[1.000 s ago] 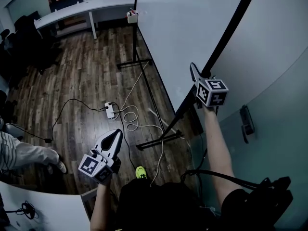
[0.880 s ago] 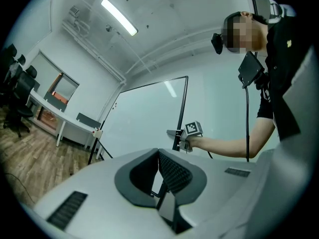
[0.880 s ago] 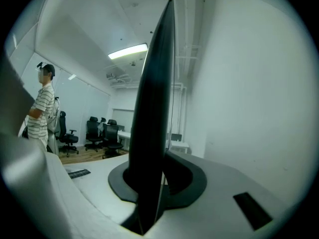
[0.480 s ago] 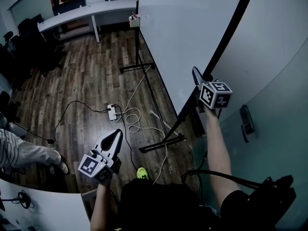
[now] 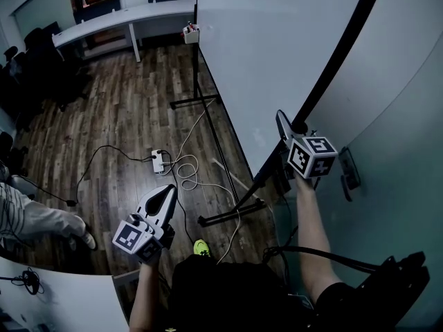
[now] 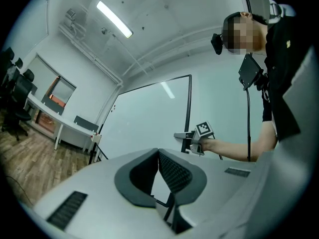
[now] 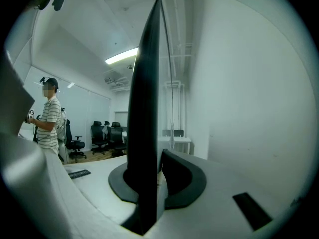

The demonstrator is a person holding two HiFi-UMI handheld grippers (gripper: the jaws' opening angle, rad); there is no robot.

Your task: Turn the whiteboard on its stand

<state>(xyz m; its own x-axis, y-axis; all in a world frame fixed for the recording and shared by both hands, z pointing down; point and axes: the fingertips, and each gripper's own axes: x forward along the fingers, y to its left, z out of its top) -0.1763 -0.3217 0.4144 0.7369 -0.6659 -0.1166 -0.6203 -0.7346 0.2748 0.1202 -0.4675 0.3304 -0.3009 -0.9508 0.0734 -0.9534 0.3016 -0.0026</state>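
Note:
The whiteboard [image 5: 277, 47] is a large white panel with a black frame edge [image 5: 336, 57], standing on a black wheeled stand [image 5: 225, 216]. My right gripper [image 5: 284, 124] is shut on that black edge at about mid-height. In the right gripper view the edge [image 7: 144, 108] runs upright between the two pads [image 7: 182, 176], which press on it. My left gripper [image 5: 168, 192] hangs low over the wooden floor, well clear of the board, shut with nothing in it. From the left gripper view I see the board's face [image 6: 149, 118] and the right gripper [image 6: 183, 135] on its rim.
A power strip [image 5: 159, 160] and loose cables [image 5: 194, 175] lie on the floor by the stand. A long white desk [image 5: 124, 16] and office chairs [image 5: 34, 54] stand at the back left. A glass wall with a handle [image 5: 349, 173] is close on the right. Another person [image 7: 49, 118] stands off to the left.
My right gripper has moved toward me with the board's edge in it, and the board has swung a little on its stand. The left gripper has hardly shifted.

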